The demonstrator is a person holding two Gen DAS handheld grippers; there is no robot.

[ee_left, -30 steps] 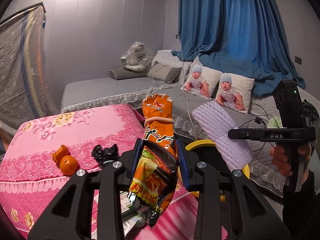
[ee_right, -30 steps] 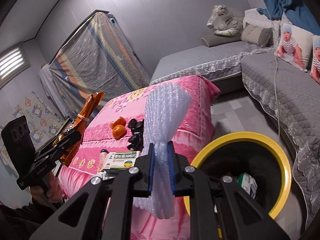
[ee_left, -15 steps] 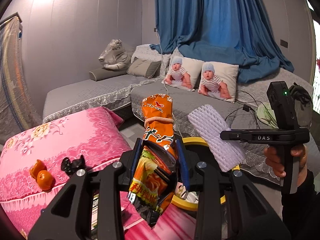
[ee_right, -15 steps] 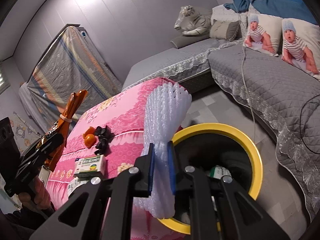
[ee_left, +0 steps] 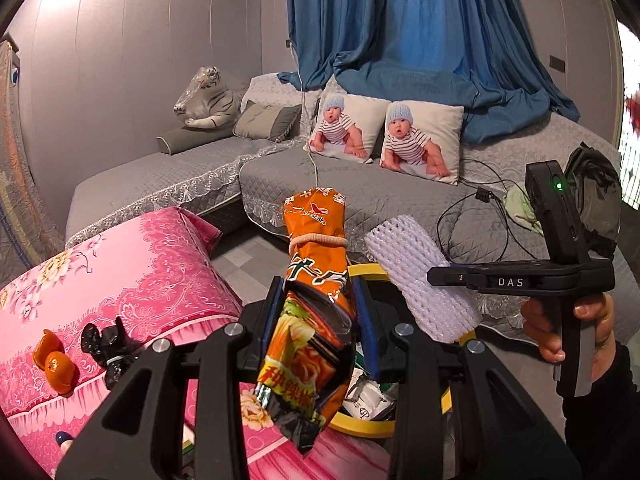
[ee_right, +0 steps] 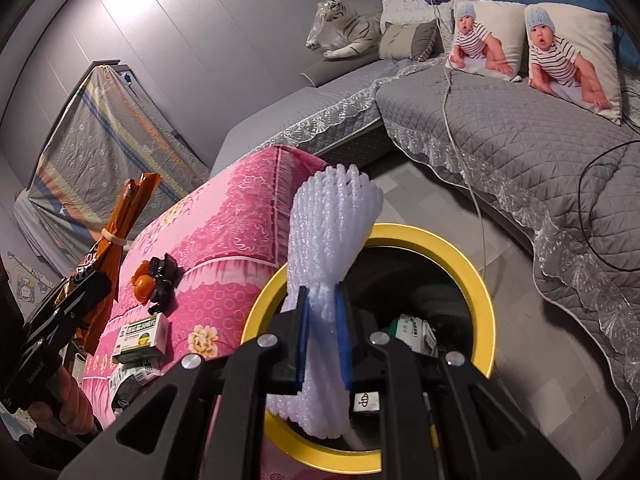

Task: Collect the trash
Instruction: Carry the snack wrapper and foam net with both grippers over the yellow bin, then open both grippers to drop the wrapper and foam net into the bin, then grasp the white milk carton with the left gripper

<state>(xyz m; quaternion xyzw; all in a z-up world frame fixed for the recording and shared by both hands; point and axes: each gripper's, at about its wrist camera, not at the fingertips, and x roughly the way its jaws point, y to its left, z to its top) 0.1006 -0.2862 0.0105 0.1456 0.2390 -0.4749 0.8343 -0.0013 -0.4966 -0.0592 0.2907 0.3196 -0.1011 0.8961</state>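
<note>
- Currently left gripper [ee_left: 318, 312] is clamped on an orange snack bag [ee_left: 316, 280]; bag sticks up past the jaws, lower end hanging below them.
- Right gripper [ee_right: 322, 328] is pinched tight on a white foam net sleeve [ee_right: 332, 248], squeezed between the pads.
- Yellow-rimmed bin [ee_right: 472, 276] sits just ahead of and below the right jaws, trash inside.
- Pink-covered table [ee_right: 224, 232] lies left of the jaws, with orange peel [ee_right: 143, 285] and a medicine box [ee_right: 140, 334].
</note>
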